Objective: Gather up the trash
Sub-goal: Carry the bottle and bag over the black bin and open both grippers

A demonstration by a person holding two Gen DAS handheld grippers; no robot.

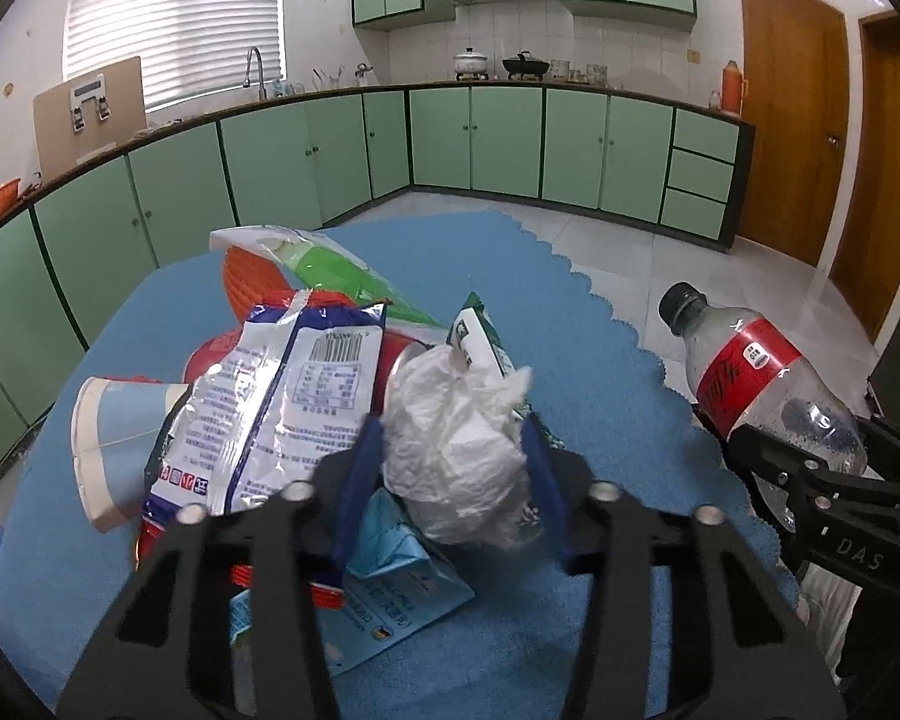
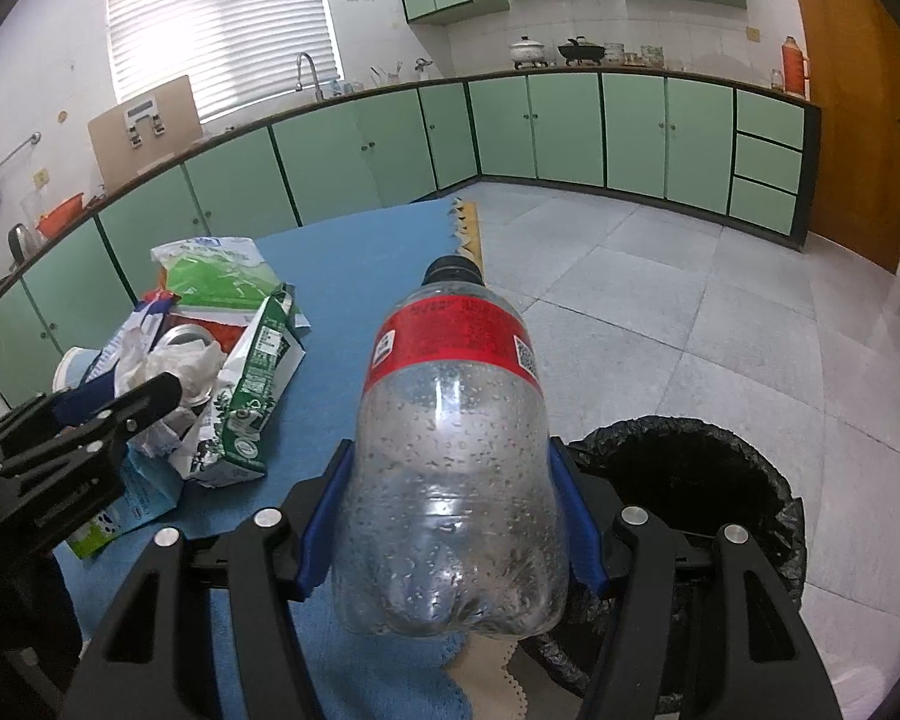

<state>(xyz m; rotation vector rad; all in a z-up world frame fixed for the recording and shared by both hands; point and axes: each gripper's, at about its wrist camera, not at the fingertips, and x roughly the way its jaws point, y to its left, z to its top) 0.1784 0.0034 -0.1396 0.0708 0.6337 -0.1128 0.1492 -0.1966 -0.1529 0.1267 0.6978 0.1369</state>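
Left gripper [image 1: 456, 450]: we see it clamped on a crumpled white tissue wad [image 1: 456, 438], blue pads [image 1: 366, 462] pressing both sides, wad held just above the trash pile.
Right gripper [image 2: 450, 516]: closed around the lower body of a clear plastic bottle [image 2: 450, 456]; blue pads [image 2: 324, 516] touch it L & R. Bottle points away from the cam, black cap at the far end, red label near the neck, droplets inside.
Bottle position: held over the table's near-right edge, w/ the bin just to its right.
Trash bin [image 2: 690, 468]: black-bagged, on the floor beside the table, below & right of the bottle; mouth is open.
Blue cloth [image 1: 570, 330]: covers the table, scalloped edge on the right side.
Blue carton [image 1: 390, 588]: flattened, lying on the cloth under the left gripper.
Chip bag [image 1: 270, 396]: white/blue w/ barcode, on top of the pile, left of the tissue.
Paper cup [image 1: 108, 444]: on its side, left end of the pile, touching the chip bag.
Green-white carton [image 2: 252, 384]: crushed, right side of the pile, beside the tissue.
Green wrapper [image 1: 330, 264]: far end of the pile, lying over an orange item.
Background: green cabinets [image 1: 510, 144] along the walls, wooden door [image 1: 792, 120] far right.
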